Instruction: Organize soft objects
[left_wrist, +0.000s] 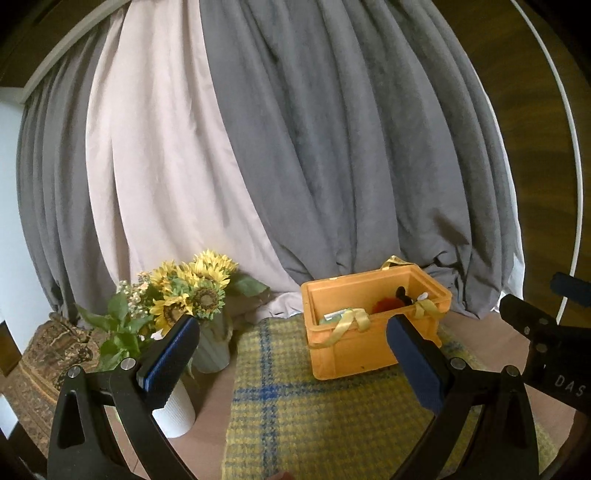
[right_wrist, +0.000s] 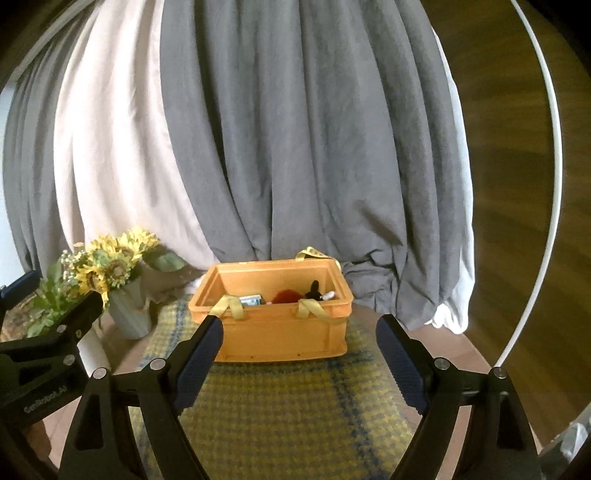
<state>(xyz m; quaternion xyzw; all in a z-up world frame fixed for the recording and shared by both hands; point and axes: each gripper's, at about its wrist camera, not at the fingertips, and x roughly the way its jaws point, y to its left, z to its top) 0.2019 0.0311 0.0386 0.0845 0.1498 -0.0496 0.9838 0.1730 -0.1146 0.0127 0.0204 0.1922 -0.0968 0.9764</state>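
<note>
An orange plastic crate (left_wrist: 354, 354) (right_wrist: 284, 328) with yellow strap handles (left_wrist: 347, 325) stands on a yellow and blue checked cloth (left_wrist: 314, 417) (right_wrist: 280, 413). Inside it lie a red fuzzy soft toy (right_wrist: 286, 296) (left_wrist: 384, 305), a black soft toy (right_wrist: 314, 290) and a small green and white packet (right_wrist: 251, 300). My left gripper (left_wrist: 291, 325) is open and empty, in front of the crate to its left. My right gripper (right_wrist: 299, 325) is open and empty, in front of the crate. Each gripper shows at the edge of the other's view.
A vase of artificial sunflowers (left_wrist: 195, 291) (right_wrist: 110, 269) stands left of the cloth, with a white ribbed cup (left_wrist: 175, 410) in front of it. Grey and pale pink curtains (left_wrist: 295, 147) hang close behind the crate. A patterned rug (left_wrist: 48, 354) lies at far left.
</note>
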